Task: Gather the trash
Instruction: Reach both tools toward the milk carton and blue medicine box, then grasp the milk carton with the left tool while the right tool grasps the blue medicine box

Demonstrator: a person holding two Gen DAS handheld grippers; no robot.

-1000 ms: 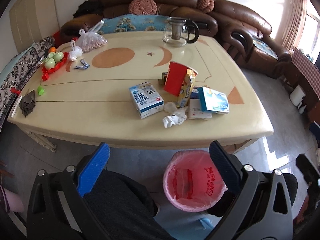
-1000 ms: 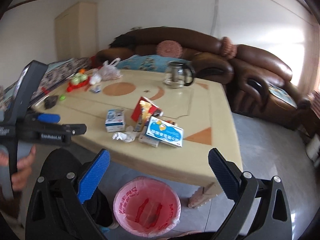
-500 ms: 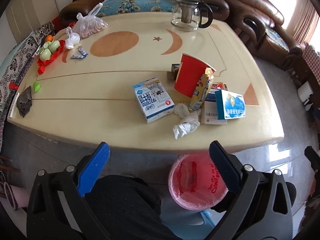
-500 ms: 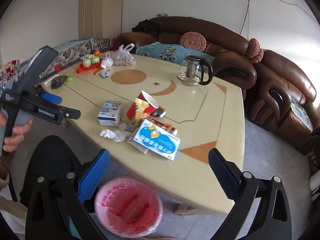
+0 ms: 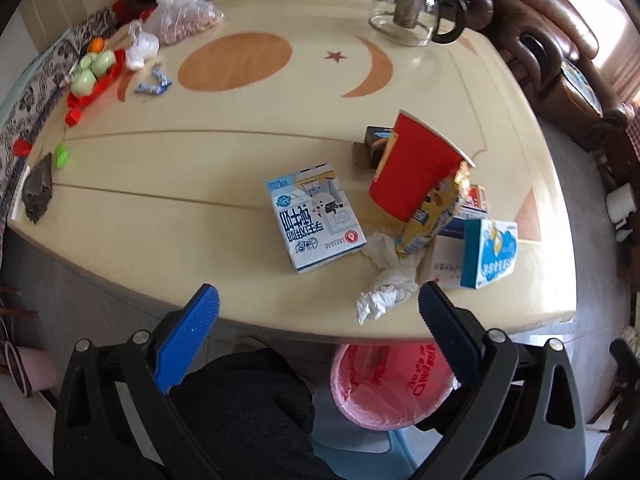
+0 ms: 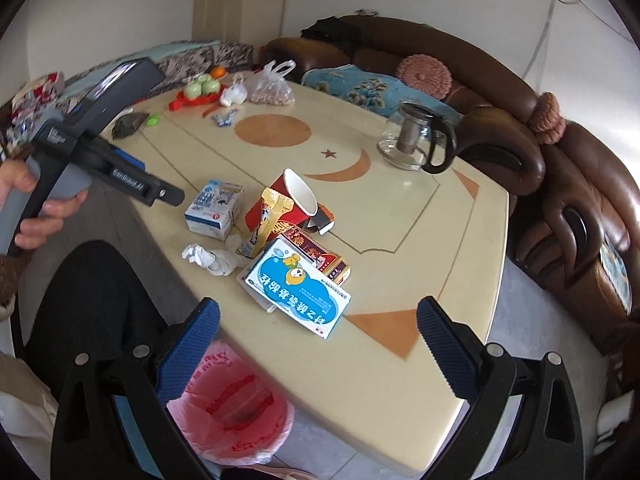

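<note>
Left gripper agape, crumpled tissue just ahead

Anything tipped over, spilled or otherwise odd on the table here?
Yes. The red cup lies tipped on its side in the trash pile, mouth open, leaning against a snack wrapper. A crumpled tissue sits near the table edge. No liquid shows. Both grippers are open and empty.

Both wrist views look down from the near edge at the same table.
</note>
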